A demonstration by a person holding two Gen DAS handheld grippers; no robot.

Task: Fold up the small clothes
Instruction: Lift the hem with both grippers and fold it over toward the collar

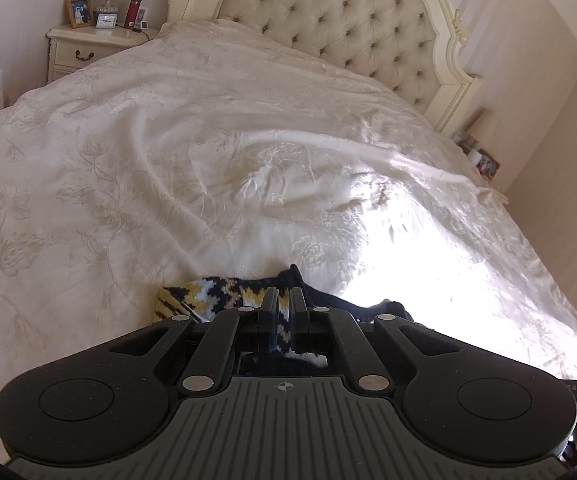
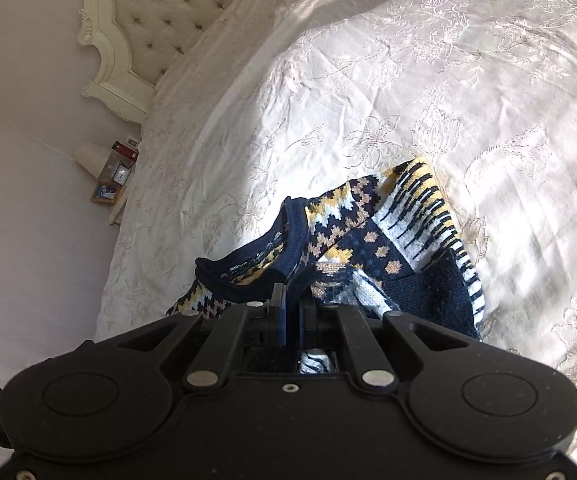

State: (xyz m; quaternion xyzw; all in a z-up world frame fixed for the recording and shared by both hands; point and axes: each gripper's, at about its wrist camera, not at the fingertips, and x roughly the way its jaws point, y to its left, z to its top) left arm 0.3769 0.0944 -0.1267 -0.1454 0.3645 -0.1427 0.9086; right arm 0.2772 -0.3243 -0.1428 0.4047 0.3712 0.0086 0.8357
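A small knitted sweater point(image 2: 372, 240), navy with white, yellow and tan patterns, lies bunched on the bed near its front edge. In the right wrist view its navy collar point(image 2: 294, 236) faces me and a striped cuff points away to the right. My right gripper point(image 2: 293, 300) is shut on the sweater fabric just below the collar. In the left wrist view only a strip of the sweater point(image 1: 216, 294) shows past the gripper body. My left gripper point(image 1: 284, 300) is shut on that patterned fabric, which runs between its fingers.
The cream embroidered bedspread point(image 1: 208, 152) covers the whole bed, with bright sunlight on its right part. A tufted headboard point(image 1: 340, 12) stands at the far end. A nightstand point(image 1: 84, 46) with a lamp, a clock and a photo frame sits at the far left.
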